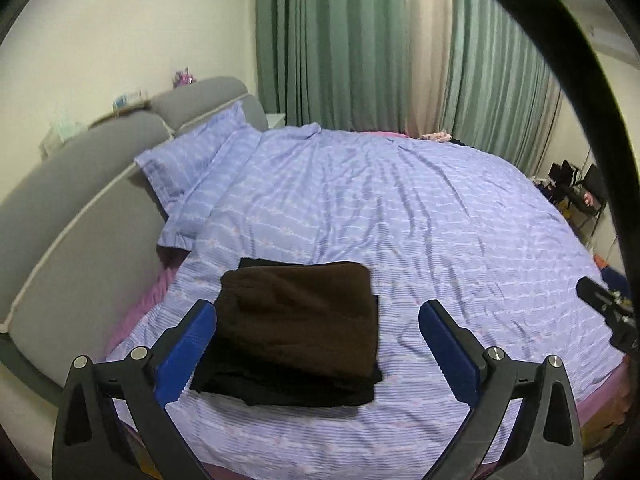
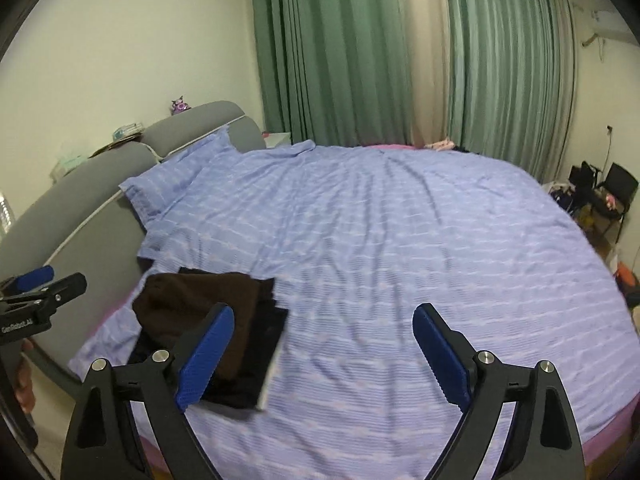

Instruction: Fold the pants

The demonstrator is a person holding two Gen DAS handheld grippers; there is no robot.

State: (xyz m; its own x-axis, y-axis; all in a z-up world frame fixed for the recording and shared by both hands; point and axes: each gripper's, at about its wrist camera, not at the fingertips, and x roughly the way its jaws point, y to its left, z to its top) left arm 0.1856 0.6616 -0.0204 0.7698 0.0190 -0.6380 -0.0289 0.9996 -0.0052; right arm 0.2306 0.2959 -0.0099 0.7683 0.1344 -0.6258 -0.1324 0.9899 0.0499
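Folded brown pants top a dark stack on the bed. Left gripper and right gripper hover spread, empty; the stack sits at the right one's nine o'clock.

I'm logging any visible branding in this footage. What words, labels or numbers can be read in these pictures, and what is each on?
"GenRobot.AI": white lettering on the black body of the left gripper, at the left edge of the right wrist view; small, and the last letters are uncertain.
Boxes on the ledge behind the headboard: any print is too blurred to read.
Folded pants and bedspread: no text visible.
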